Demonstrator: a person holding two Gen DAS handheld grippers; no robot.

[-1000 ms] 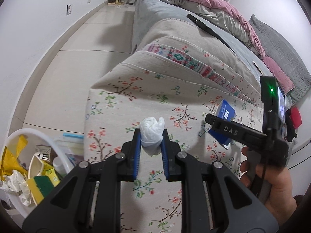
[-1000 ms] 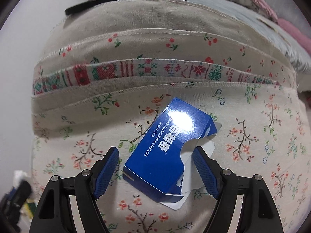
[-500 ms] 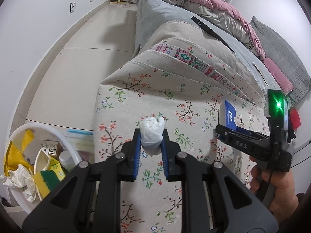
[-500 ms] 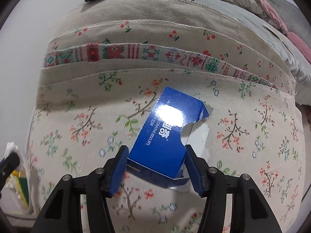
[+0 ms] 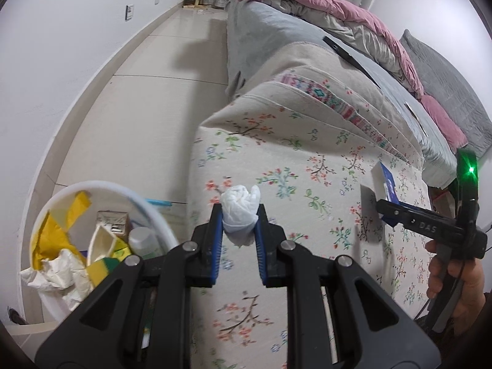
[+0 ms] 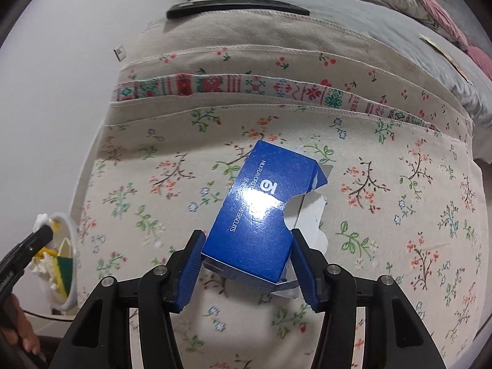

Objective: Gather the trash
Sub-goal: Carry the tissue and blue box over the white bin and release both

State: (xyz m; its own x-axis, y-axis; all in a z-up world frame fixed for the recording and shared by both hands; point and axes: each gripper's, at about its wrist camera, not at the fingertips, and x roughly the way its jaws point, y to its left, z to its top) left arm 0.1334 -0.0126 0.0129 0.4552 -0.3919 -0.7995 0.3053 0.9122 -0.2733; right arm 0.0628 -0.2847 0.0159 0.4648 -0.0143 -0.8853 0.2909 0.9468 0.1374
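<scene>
A crumpled white tissue (image 5: 240,211) is pinched between the blue pads of my left gripper (image 5: 238,233), which is shut on it above the floral cover's left edge. A white bin (image 5: 92,190) holding yellow wrappers, paper and a bottle stands on the floor at lower left. My right gripper (image 6: 246,261) is shut on a torn blue biscuit box (image 6: 261,215), lifted slightly off the floral cloth. In the left wrist view that box (image 5: 388,184) and the right gripper (image 5: 384,209) show at the right, held by a hand. The bin (image 6: 66,264) appears at the far left.
The floral cover (image 5: 292,190) lies over the end of a bed with grey sheet and pink duvet (image 5: 323,9). A long black object (image 6: 236,7) rests further up the bed. Pale tiled floor (image 5: 147,98) runs between bed and white wall.
My right gripper closed on the blue box and raised it a little. My left gripper carried the tissue leftward, so the bin now sits closer beside it.
</scene>
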